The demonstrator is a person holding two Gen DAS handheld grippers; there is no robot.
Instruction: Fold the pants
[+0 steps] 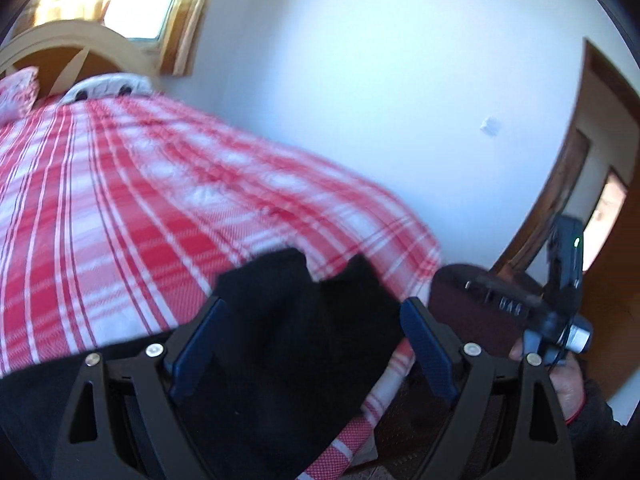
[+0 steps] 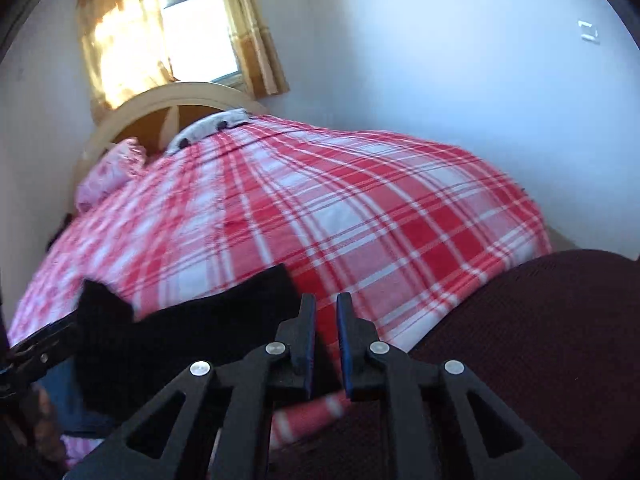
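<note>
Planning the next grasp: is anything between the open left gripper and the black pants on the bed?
Nothing visible is. The black pants lie on the red-and-white checked bedspread, directly in front of and between the fingers of the left gripper.

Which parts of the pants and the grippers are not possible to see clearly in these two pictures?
- Black pants, left wrist view: the lower part is cut off by the picture edge and covered by the left gripper, so the full shape is unknown.
- Pants, right wrist view: motion blur hides any folds.
- Right gripper, right wrist view: the jaws are nearly closed; whether they pinch any cloth is unclear.
</note>
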